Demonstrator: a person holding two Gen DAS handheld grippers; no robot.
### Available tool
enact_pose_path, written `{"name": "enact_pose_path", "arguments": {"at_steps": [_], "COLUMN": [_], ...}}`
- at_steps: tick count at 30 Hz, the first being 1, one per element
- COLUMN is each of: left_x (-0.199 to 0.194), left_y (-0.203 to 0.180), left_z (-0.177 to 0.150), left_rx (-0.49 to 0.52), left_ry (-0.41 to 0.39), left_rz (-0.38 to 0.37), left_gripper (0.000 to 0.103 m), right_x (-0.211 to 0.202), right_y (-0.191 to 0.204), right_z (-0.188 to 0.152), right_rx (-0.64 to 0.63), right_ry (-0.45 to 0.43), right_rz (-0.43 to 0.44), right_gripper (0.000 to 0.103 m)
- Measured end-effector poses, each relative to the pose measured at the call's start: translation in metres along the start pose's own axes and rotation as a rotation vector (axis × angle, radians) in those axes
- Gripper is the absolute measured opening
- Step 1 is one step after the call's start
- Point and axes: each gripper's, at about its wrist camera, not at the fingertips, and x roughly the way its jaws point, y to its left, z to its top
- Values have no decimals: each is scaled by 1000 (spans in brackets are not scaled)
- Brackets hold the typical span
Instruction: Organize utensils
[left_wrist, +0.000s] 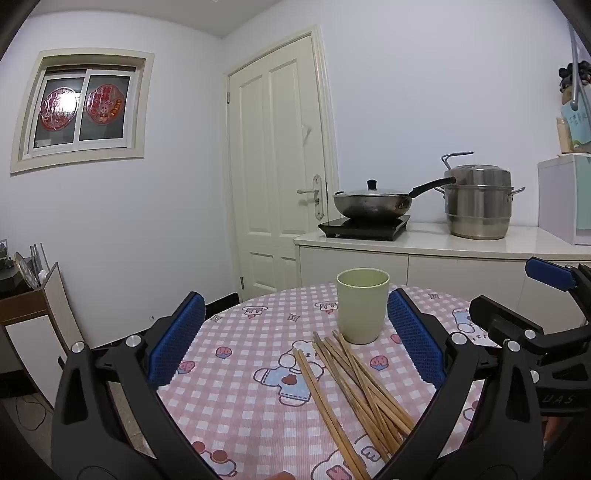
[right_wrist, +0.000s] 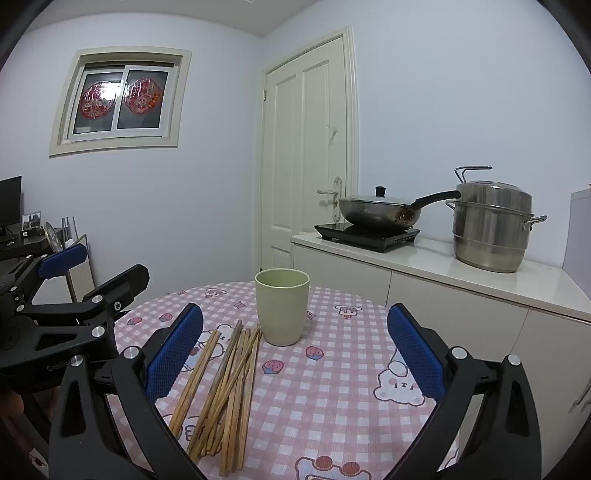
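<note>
The chopsticks (right_wrist: 225, 387) lie lengthwise toward the cup (right_wrist: 282, 306), nearer the left hand-held gripper (left_wrist: 295, 339). Both it and the right hand-held gripper (right_wrist: 295, 343) gape wide, empty.

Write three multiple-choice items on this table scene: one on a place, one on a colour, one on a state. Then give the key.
1. Where do the chopsticks lie?
A. inside the cup
B. on the tablecloth by the cup
C. on the counter

2. What colour is the cup?
A. pale green
B. red
C. black

3. How is the left tool set?
A. shut on a chopstick
B. shut on the cup
C. open, holding nothing

Key: 1 B, they rest flat on the checked tablecloth; 2 A, its wall is pale green; 3 C, its blue pads stand wide apart, empty.
</note>
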Motion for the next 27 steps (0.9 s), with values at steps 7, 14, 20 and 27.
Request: {"name": "enact_pose_path", "arguments": {"at_steps": [7,14,20,27], "left_x": [-1,4,1,2], "left_y": [0,2,6,5], "left_z": [0,-1,-3,-2], "left_rx": [-1,-2,-1,-1], "left_ry": [-1,1,7,8], "left_rz": [-2,-2,-4,-3], "left_gripper": [97,97,97,97], "right_x": [0,2,1,0], "right_y": [0,0,0,0], "right_z": [0,0,0,0], "right_rx": [1,-1,0,-1], "right_ry": [-4,4,5,6], "right_rz": [0,0,1,1], "right_gripper": [96,96,96,96]}}
